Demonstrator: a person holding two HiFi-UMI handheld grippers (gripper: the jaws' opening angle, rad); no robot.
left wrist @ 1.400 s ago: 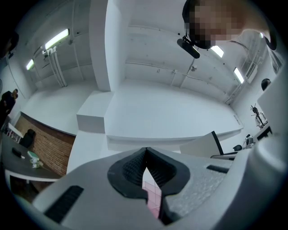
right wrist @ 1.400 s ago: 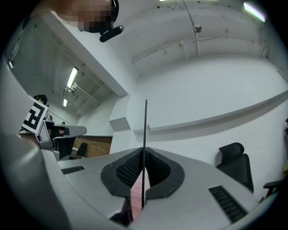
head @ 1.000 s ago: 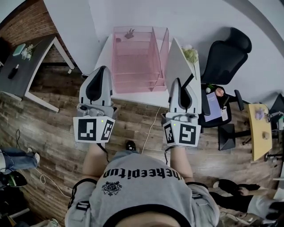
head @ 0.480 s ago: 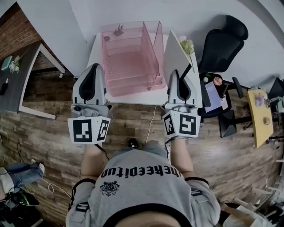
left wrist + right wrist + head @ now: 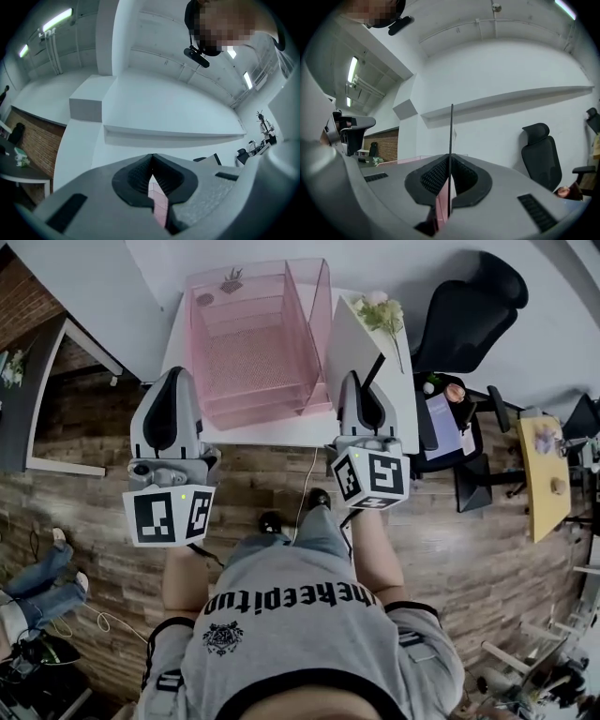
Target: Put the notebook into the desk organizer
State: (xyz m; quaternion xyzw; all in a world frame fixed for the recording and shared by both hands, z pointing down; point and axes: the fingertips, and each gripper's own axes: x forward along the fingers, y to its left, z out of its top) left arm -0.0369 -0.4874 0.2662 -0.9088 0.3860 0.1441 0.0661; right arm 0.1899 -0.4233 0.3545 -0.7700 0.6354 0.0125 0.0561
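A pink mesh desk organizer (image 5: pixel 248 352) stands on a white table (image 5: pixel 281 432), its open top facing up. My right gripper (image 5: pixel 359 382) is shut on a thin white notebook (image 5: pixel 361 343) that stands on edge just right of the organizer, with a flower motif at its far corner. In the right gripper view the notebook (image 5: pixel 451 136) is a thin dark edge rising from between the closed jaws of the right gripper (image 5: pixel 450 161). My left gripper (image 5: pixel 173 379) hovers at the organizer's left front corner, shut on nothing. The left gripper (image 5: pixel 151 158) shows pink organizer (image 5: pixel 158 199) through the slit below its tips.
A black office chair (image 5: pixel 464 315) stands right of the table, with a second seat holding items (image 5: pixel 445 423) beside it. A yellow side table (image 5: pixel 544 474) is at far right and a dark desk (image 5: pixel 23 399) at far left. Another person's legs (image 5: pixel 37 577) lie on the wooden floor.
The organizer and both grippers have slid left and up in the head view as I came closer to the table. The right gripper still holds the notebook upright.
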